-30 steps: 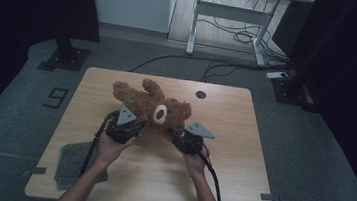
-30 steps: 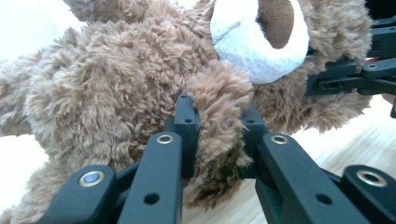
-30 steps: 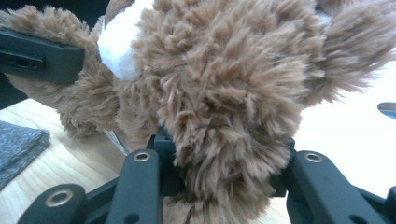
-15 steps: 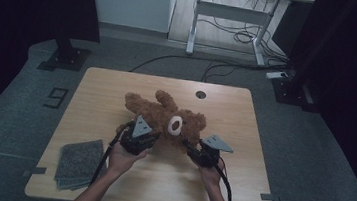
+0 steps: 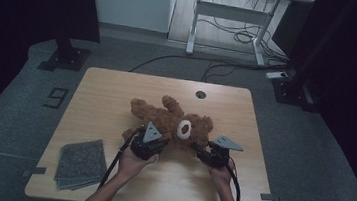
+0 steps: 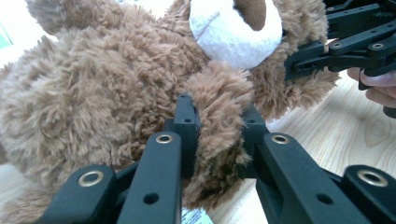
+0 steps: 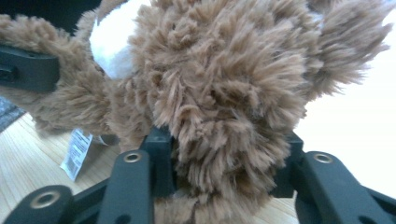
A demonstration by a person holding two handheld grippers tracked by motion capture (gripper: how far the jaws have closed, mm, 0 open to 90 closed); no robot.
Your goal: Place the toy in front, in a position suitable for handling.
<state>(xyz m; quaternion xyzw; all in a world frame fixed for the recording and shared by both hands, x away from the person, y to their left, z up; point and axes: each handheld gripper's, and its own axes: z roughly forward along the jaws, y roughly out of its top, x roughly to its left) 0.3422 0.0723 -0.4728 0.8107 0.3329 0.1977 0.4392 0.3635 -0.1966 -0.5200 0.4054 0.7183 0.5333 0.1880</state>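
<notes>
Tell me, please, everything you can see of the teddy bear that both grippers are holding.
The teddy bear is a shaggy brown plush toy with a white muzzle and a darker brown nose. It lies sprawled across the middle of the wooden table, limbs spread. A white printed tag hangs beneath it. The left gripper is shut on a furry limb, and the right gripper is shut on another tuft of fur by its head.

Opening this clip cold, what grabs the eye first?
The brown teddy bear sprawled at the middle of the wooden table, white muzzle up. The left gripper and the right gripper each pinch a tuft of its fur from the near side. A grey cloth lies at the near left corner.
</notes>
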